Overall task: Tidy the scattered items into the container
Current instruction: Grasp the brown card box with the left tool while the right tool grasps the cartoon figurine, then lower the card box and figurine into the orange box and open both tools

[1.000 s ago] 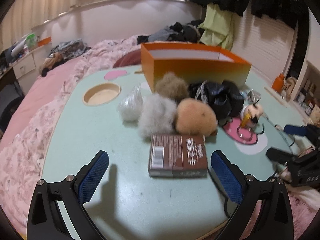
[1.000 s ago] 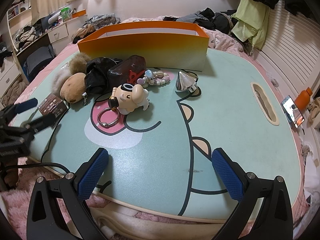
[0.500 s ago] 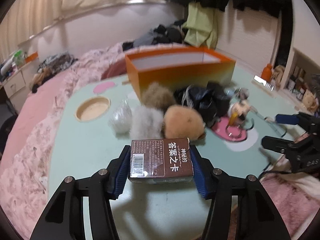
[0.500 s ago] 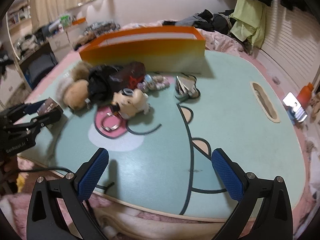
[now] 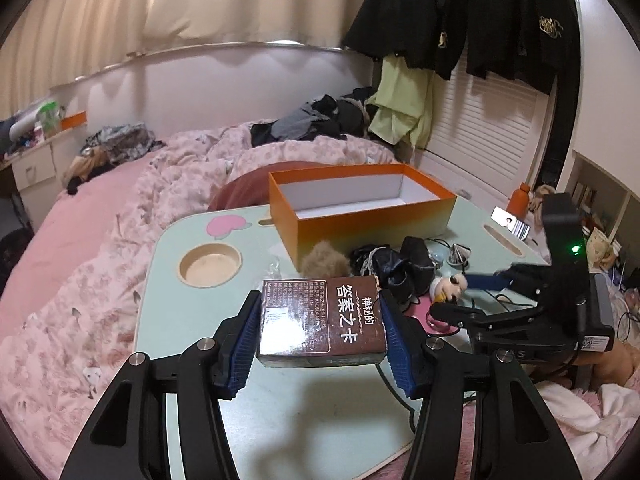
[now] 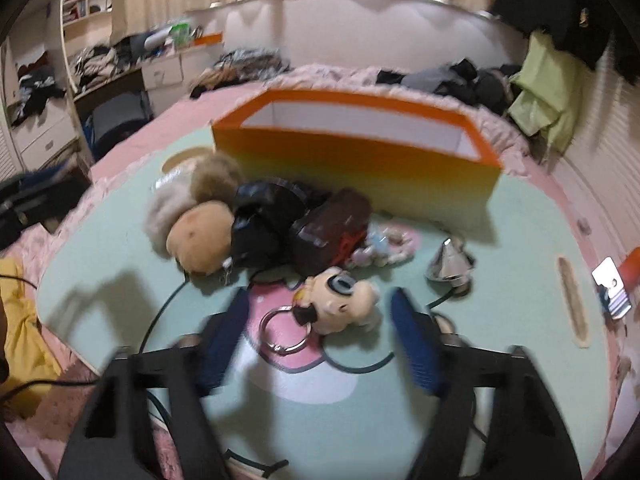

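My left gripper (image 5: pixel 320 301) is shut on a brown card box (image 5: pixel 340 328) and holds it above the mint-green table (image 5: pixel 320 420). Beyond it stands the open, empty orange box (image 5: pixel 360 220). In the right wrist view my right gripper (image 6: pixel 320 312) is low over the table with its jaws closing. A pale doll keychain (image 6: pixel 340 300) lies between its blue pads, which do not touch it. That gripper (image 5: pixel 468 296) also shows beside the doll (image 5: pixel 448 284) in the left wrist view. The orange box (image 6: pixel 360 164) is behind the pile.
Fur pompoms (image 6: pixel 200 236), a black pouch (image 6: pixel 260 220), a dark red pouch (image 6: pixel 328 232), a bead string (image 6: pixel 384 244) and a silver cone (image 6: pixel 450 264) lie before the box. A phone (image 6: pixel 612 288) is at the right edge and a cup hole (image 5: pixel 210 266) at the left. Pink bedding surrounds the table.
My left gripper closed on the brown card box and lifted it off the table. My right gripper moved in toward the doll keychain and its fingers have come closer together.
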Available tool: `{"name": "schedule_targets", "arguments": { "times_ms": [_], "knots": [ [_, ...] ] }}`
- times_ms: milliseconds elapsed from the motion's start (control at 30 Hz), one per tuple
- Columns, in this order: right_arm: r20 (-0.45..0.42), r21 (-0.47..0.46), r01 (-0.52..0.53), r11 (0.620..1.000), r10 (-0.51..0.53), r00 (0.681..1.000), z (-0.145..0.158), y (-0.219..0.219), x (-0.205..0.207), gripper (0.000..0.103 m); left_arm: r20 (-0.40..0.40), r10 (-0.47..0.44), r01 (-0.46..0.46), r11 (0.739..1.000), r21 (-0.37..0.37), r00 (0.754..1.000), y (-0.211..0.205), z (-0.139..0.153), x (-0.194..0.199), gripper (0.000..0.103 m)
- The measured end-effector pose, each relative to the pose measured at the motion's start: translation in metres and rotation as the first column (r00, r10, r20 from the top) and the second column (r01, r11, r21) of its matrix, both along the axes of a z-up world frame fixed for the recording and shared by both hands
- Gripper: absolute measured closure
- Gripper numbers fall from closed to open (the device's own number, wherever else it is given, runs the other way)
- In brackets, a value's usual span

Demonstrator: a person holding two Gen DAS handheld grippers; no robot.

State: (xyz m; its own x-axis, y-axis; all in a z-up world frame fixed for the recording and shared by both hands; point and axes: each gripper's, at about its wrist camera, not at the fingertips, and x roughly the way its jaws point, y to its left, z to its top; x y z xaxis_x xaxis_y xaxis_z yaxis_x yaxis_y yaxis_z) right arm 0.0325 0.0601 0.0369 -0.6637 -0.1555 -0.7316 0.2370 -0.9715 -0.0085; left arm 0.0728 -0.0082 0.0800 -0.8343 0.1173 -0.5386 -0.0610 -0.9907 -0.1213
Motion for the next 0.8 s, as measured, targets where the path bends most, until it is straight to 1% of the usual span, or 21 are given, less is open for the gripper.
{"name": "schedule_targets", "arguments": {
  "times_ms": [67,100,233,300,400,467,567,700,800],
  "knots": [
    [0.019,-0.040,-0.005,0.999,0.005,1.000,-0.005,0.006,-0.001,0.057,0.001,-0.003,0.003,1.000,0.003,1.000,0.000,0.000,0.000,0.047],
    [0.013,-0.052,-0.001,0.999,0.001,1.000,-0.005,0.008,0.002,0.057,0.002,-0.005,0.005,1.000,0.006,1.000,0.000,0.000,0.000,0.047],
    [-0.056,-0.076,0.011,0.997,-0.016,0.998,0.005,0.015,0.023,0.057,-0.002,-0.012,0.012,1.000,0.018,1.000,0.000,0.002,-0.002,0.047],
    [-0.076,-0.098,0.023,0.995,-0.031,0.997,0.009,0.020,0.029,0.057,-0.002,-0.016,0.016,0.999,0.029,1.000,0.000,0.004,-0.003,0.047],
    [-0.104,-0.167,0.038,0.985,-0.056,0.993,0.021,0.034,0.033,0.057,-0.008,-0.025,0.026,0.999,0.044,1.000,0.000,0.009,-0.007,0.047],
    [-0.124,-0.207,0.047,0.977,-0.074,0.990,0.031,0.042,0.033,0.057,-0.024,-0.022,0.023,0.999,0.037,0.999,0.001,0.016,-0.011,0.047],
    [-0.147,-0.255,0.040,0.966,-0.080,0.986,0.051,0.050,0.023,0.057,-0.030,-0.022,0.022,0.999,0.024,0.999,0.004,0.026,-0.024,0.047],
    [-0.187,-0.225,0.036,0.974,-0.080,0.979,0.074,0.050,0.004,0.057,-0.022,-0.047,0.048,0.997,0.053,0.999,0.006,0.039,-0.055,0.047],
    [-0.197,-0.221,0.042,0.974,-0.086,0.977,0.088,0.051,-0.022,0.057,0.014,-0.058,0.057,0.994,0.093,0.998,0.004,0.045,-0.089,0.047]
  ]
}}
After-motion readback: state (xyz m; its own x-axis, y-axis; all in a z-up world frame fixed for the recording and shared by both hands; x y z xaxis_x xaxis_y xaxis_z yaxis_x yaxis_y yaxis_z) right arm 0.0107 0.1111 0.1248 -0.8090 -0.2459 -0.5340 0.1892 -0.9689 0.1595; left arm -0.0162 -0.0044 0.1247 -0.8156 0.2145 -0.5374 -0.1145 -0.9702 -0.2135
